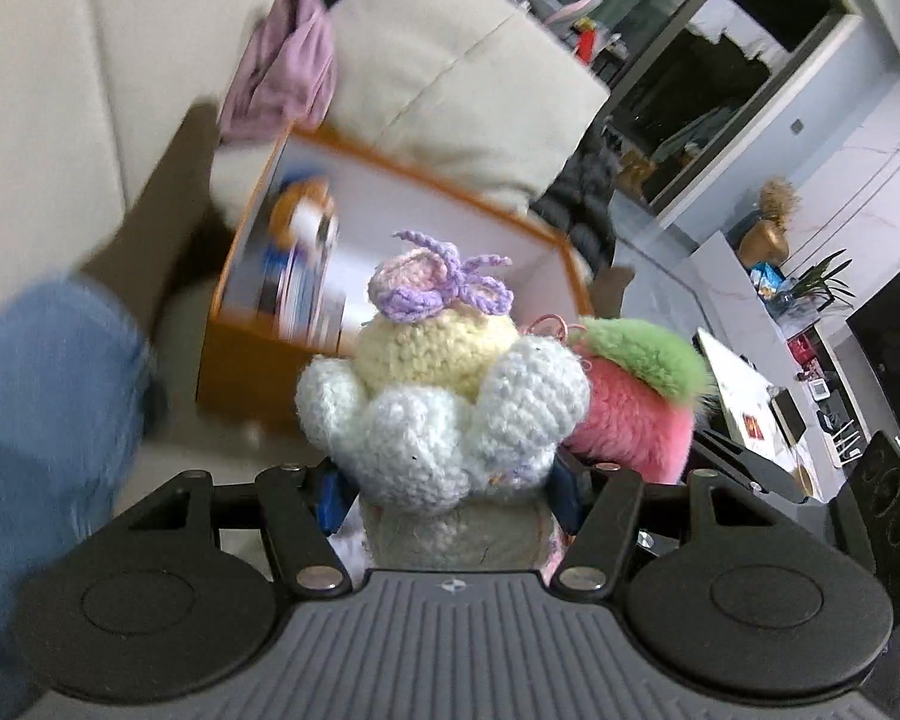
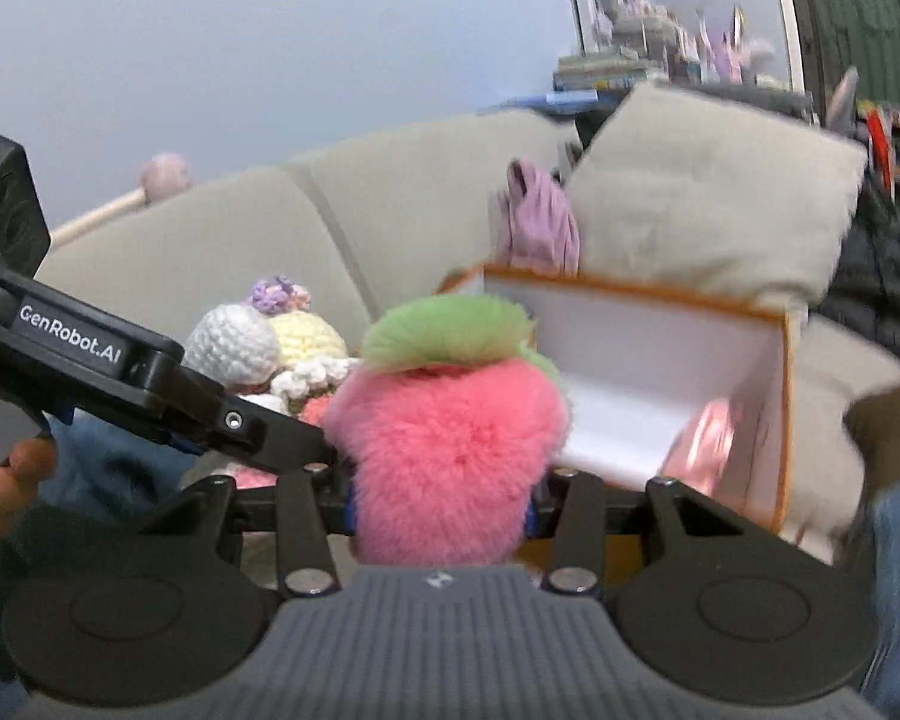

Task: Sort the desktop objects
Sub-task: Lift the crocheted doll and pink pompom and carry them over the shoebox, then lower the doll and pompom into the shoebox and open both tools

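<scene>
Crochet doll point(image 1: 444, 396) sits clamped in the left tool point(image 1: 450, 492), fuzzy pink strawberry point(image 2: 450, 444) just beside it in the right tool point(image 2: 444, 498), so both should probably be carried level over the orange box point(image 2: 780, 408) on the sofa point(image 2: 210, 240) before either grip loosens.

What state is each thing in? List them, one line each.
Left gripper: shut on the crochet doll.
Crochet doll: held up off any surface, bow on top.
Right gripper: shut on the plush strawberry.
Plush strawberry: held upright, green top up, beside the doll.
Orange box: open, white inside, already holding items.
Purple cloth: crumpled on the sofa behind the box.
</scene>
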The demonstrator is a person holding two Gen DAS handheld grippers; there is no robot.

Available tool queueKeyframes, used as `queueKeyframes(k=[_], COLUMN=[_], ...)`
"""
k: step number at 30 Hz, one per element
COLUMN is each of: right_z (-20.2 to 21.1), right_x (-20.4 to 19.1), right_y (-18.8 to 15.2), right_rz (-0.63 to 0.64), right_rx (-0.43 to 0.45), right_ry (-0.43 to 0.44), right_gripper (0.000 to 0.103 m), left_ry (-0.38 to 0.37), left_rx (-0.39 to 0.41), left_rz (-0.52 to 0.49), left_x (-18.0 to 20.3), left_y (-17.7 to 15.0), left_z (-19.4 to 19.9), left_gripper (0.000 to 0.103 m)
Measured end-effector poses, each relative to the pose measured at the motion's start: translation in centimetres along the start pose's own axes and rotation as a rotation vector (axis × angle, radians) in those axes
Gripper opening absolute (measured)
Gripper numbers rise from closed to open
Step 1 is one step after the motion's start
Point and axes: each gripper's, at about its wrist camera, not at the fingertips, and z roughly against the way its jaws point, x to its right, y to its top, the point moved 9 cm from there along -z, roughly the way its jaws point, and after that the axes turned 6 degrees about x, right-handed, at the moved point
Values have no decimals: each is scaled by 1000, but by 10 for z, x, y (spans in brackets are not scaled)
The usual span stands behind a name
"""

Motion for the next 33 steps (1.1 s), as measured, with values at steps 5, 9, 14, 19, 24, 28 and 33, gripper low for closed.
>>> queueKeyframes(k=[5, 9, 14, 19, 24, 28, 33], right_z=[-14, -33, -67, -94, -121, -138, -159], right_x=[17, 38, 71, 96, 113, 119, 124], right_y=[38, 52, 51, 32, 18, 8, -2], right_rz=[38, 52, 45, 45, 34, 34, 80], right_rx=[36, 31, -29, -114, -178, -242, -339], right_ry=[-30, -67, -127, -168, -169, -132, -89], right_gripper=[47, 47, 47, 47, 47, 47, 47], left_ry=[-12, -33, -53, -83, -85, -39, 43], left_rx=[51, 57, 34, -12, -74, -158, -241], left_rz=[-56, -77, -138, -115, -110, -126, -171], left_x=[17, 26, 28, 17, 11, -1, -19], left_y=[43, 67, 85, 99, 101, 98, 94], left_z=[-6, -17, -42, -74, -115, -154, -185], left_gripper=[72, 72, 71, 71, 71, 71, 71])
